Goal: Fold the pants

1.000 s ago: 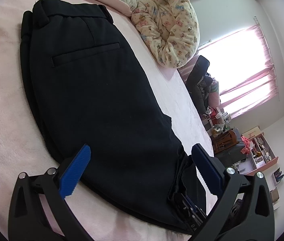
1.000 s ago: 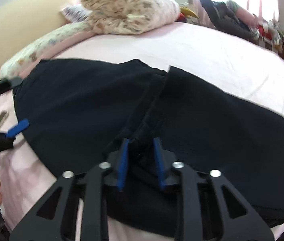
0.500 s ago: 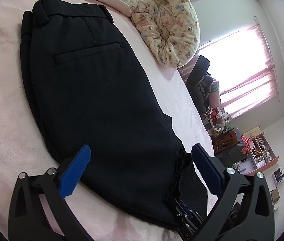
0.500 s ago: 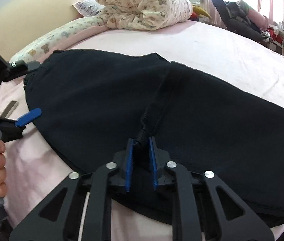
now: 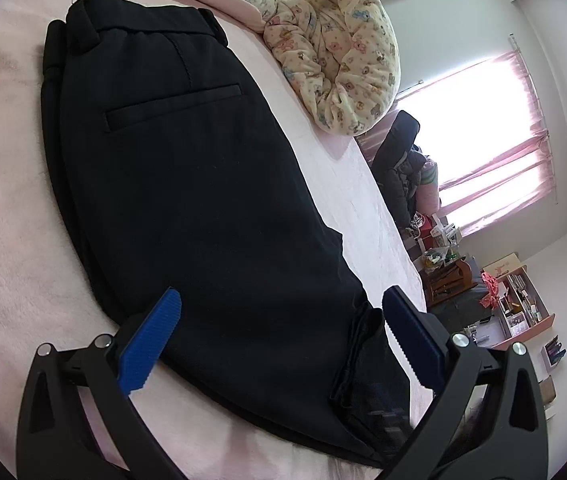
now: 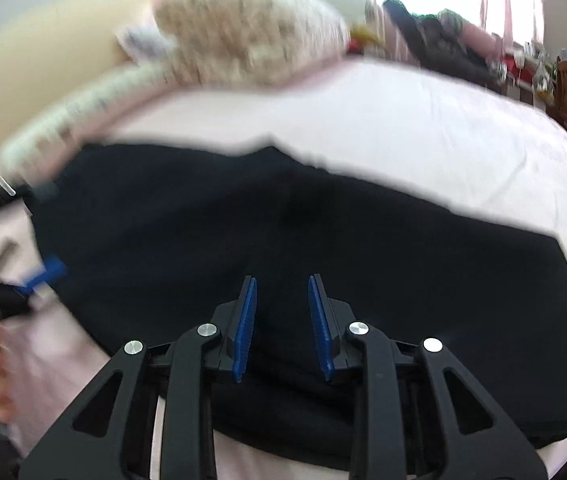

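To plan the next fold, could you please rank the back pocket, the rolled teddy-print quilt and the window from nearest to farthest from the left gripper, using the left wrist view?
From the left gripper:
1. Back pocket, on the black pants, straight ahead.
2. Rolled teddy-print quilt, beyond the waistband, up right.
3. Window, across the room, far right.

The right gripper [image 6: 282,320] has just been opening and let go the fold of the pants [image 6: 323,240]; the cloth now lies flat between its jaws.
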Tool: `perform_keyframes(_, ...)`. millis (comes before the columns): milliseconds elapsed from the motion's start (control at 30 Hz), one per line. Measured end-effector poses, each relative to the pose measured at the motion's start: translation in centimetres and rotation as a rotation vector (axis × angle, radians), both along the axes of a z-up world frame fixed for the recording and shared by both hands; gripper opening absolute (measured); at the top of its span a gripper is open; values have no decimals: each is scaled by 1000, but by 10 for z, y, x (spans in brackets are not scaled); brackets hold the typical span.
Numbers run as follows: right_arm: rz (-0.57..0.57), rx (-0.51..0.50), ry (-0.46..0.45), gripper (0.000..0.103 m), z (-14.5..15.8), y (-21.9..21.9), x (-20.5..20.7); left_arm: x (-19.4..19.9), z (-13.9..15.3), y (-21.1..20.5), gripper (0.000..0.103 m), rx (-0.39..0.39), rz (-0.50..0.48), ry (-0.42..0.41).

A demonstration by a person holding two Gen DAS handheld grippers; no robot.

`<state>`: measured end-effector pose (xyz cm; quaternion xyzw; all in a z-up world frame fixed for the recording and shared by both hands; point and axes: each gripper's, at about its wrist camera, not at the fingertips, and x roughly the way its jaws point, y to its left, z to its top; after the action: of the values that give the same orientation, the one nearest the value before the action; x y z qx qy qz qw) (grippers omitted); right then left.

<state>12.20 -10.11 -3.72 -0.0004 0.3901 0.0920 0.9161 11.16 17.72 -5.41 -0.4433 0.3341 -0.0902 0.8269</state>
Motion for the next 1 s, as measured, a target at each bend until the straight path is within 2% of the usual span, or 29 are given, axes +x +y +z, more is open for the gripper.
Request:
perform_keyframes(100,-2,-25,-3,29,-3,6,0,0,0,0,101,-1,1,0)
perform_keyframes(267,-15,52,-13,29,8,-3,-3,0,2,0,101,4,-4,4)
perform_keyframes(333,19,-16,34,29,-4,7,0,-2,5,0,101,4,-5,-5)
perform_keyframes(400,31,-57,17,29,2,10,1,-4,9,1,101,2,-3,-30)
perform_keyframes(500,22,15,-30,29,15,6,-8,-11,17,10,101,4,35,-69)
perform_keyframes(567,74,-39,53,29,0,17,-3,-14,22,19,101,12,65,-86)
perform_keyframes(633,87,-60,29,29,4,19,-7,-17,23,30,101,15,86,-86)
perform_keyframes(800,100,166,-41,31,24,-12,-39,-26,21,75,101,-48,142,-70)
perform_keyframes(867,136,235,-55,59,24,-25,-56,-30,21,90,101,-68,148,-68)
perform_keyframes(1000,221,360,-96,61,23,-41,-89,-36,19,113,101,-89,159,-55)
